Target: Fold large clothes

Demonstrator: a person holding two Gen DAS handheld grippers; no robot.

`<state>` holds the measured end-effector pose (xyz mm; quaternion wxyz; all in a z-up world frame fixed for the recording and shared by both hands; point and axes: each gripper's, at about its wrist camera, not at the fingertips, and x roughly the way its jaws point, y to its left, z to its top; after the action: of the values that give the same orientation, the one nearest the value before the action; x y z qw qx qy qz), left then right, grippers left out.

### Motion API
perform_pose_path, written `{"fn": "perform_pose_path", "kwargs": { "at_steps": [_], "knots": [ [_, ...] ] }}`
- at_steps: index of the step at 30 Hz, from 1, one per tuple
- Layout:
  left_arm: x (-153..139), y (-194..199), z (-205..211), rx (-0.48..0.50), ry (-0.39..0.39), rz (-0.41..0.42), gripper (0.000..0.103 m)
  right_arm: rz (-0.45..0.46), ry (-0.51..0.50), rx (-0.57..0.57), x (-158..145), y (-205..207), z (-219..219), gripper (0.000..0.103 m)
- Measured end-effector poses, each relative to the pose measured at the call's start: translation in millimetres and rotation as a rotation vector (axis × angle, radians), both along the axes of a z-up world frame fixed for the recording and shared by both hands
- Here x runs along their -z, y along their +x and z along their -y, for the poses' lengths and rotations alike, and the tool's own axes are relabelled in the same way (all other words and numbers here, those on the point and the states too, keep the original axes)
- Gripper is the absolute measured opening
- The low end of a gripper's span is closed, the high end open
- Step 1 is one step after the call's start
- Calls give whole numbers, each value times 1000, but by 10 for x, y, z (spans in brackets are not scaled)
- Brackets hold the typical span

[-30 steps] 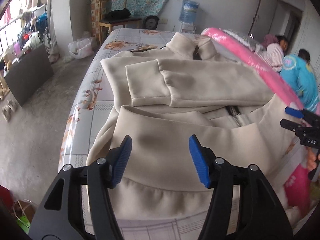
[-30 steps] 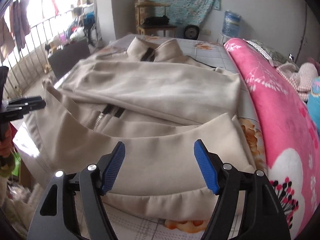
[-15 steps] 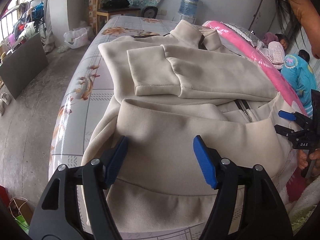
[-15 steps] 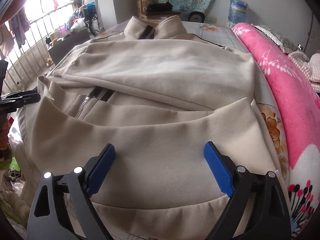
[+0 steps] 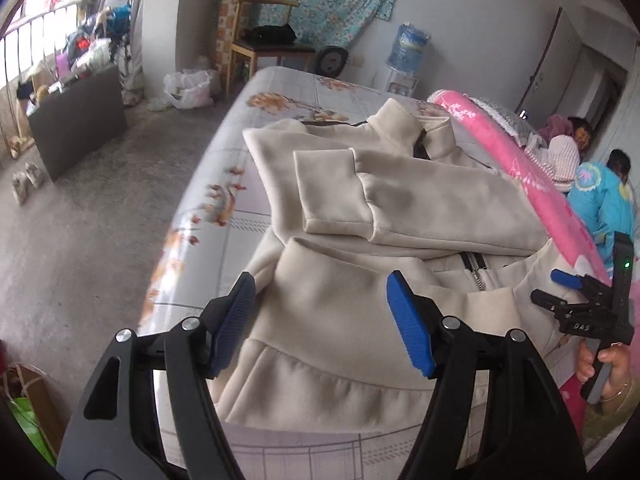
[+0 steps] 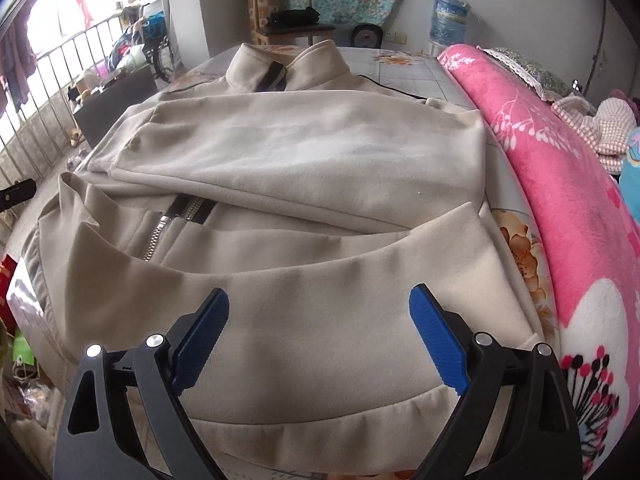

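Observation:
A beige zip-up jacket [image 5: 420, 200] lies on the bed [image 5: 224, 176], collar at the far end. One sleeve [image 5: 332, 188] is folded across its chest. The bottom part is turned up over the zipper [image 6: 160, 232], with the hem band [image 6: 320, 432] nearest me. My left gripper [image 5: 320, 280] hovers open over the left side of that turned-up part, nothing between its pads. My right gripper [image 6: 319, 294] stands wide open over the right side, the cloth below it and not pinched. A hand [image 5: 608, 368] holds the right gripper [image 5: 548, 286] at the edge of the left wrist view.
A rolled pink floral blanket [image 6: 560, 180] runs along the bed's right side. Two people [image 5: 600, 200] sit beyond it. To the left are bare floor [image 5: 80, 220], a dark box [image 5: 76, 124] and railings. A wooden chair [image 5: 264, 44] and a water bottle [image 5: 410, 44] stand at the back wall.
Both grippers' jaws have spread wider, the right one most. The right gripper has come closer over the turned-up part. The left gripper has drawn back and up a little.

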<state>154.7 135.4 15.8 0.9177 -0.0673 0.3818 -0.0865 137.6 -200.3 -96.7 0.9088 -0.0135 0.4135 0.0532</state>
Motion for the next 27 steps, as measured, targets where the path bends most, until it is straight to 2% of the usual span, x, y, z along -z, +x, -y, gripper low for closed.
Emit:
{"fn": "perform_pose_path", "kwargs": {
  "at_steps": [4, 8, 12, 15, 21, 27],
  "knots": [
    [-11, -37, 86, -1, 70, -41, 71, -24, 12, 38, 50, 6, 11, 89],
    [97, -6, 201, -11, 167, -82, 72, -35, 11, 49, 93, 44, 24, 89],
    [15, 36, 185, -9, 159, -88, 72, -40, 27, 31, -76, 83, 17, 89],
    [-213, 122, 152, 7, 124, -72, 76, -24, 69, -6, -312, 167, 51, 89],
    [-693, 550, 244, 47, 164, -11, 76, -46, 169, 4, -719, 680, 314, 89],
    [-780, 1221, 482, 66, 203, -7, 76, -88, 171, 51, -774, 1263, 466, 89]
  ]
}}
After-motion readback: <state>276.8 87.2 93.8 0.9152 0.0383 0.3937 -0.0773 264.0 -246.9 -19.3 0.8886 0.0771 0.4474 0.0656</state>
